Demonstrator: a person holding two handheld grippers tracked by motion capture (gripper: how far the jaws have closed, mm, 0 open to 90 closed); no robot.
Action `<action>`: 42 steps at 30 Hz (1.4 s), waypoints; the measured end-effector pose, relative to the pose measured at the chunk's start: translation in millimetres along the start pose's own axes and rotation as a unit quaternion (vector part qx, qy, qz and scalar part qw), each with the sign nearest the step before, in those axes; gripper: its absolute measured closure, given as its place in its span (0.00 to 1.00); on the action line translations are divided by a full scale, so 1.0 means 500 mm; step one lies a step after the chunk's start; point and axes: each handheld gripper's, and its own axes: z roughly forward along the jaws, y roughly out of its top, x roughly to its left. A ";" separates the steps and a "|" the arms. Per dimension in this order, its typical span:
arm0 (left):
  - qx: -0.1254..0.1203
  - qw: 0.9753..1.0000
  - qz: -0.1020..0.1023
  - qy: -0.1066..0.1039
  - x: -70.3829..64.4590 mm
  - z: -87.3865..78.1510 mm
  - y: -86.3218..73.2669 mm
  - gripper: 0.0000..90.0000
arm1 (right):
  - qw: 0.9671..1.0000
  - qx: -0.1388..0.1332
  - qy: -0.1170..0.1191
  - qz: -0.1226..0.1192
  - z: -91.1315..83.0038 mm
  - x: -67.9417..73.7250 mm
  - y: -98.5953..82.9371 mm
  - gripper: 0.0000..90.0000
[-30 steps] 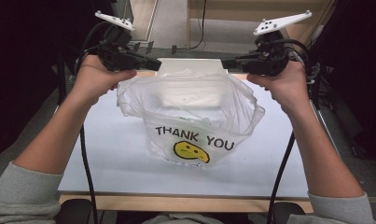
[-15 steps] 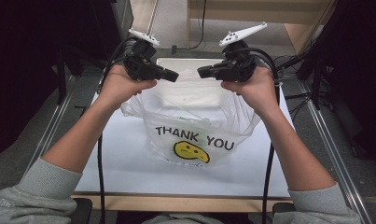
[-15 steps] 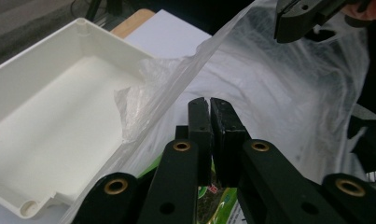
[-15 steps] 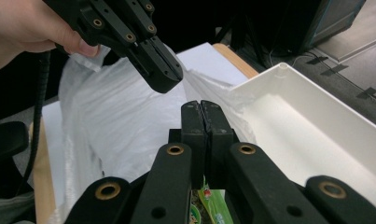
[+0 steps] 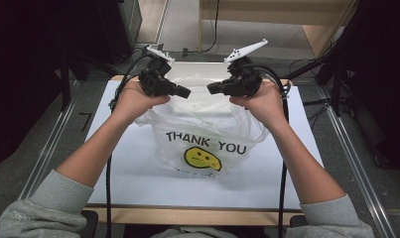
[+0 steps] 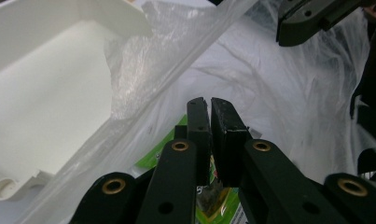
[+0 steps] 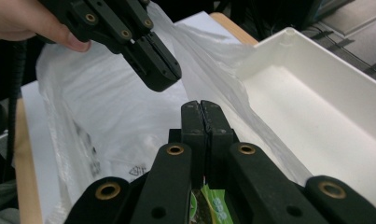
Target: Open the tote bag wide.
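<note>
Plastic bag, one; two grippers.

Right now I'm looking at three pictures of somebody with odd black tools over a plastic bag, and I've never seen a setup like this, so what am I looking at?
No robot here: a person holds a handheld gripper in each hand, the left gripper and the right gripper. The high view comes from a camera above the person, looking down on the table. The other two pictures come from small cameras riding on each gripper, looking along its black jaws. On the table stands a thin plastic bag printed THANK YOU with a smiley. A white tray sits beside the bag. Something green lies inside the bag. Both grippers' jaws are closed or nearly so, at the bag's top edge; whether they pinch the plastic, I cannot tell.
</note>
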 end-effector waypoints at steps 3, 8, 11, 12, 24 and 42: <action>0.002 1.000 -0.001 0.002 0.002 0.007 -0.008 0.97 | 1.000 0.001 0.000 0.006 0.009 -0.006 -0.010 1.00; -0.003 1.000 -0.009 0.001 0.006 0.013 -0.021 0.97 | 1.000 0.010 -0.005 0.012 0.025 -0.014 -0.031 1.00; -0.002 1.000 -0.011 0.002 0.008 0.016 -0.027 0.97 | 1.000 0.013 -0.006 0.020 0.033 -0.018 -0.043 1.00; -0.003 1.000 -0.012 0.003 0.009 0.018 -0.030 0.97 | 1.000 0.013 -0.006 0.021 0.035 -0.019 -0.046 1.00; -0.011 1.000 -0.018 -0.001 0.014 0.029 -0.056 0.97 | 0.999 0.022 -0.010 0.035 0.056 -0.033 -0.084 1.00; -0.028 0.999 -0.031 -0.012 0.028 0.063 -0.111 0.96 | 0.998 0.035 0.003 0.058 0.095 -0.059 -0.156 1.00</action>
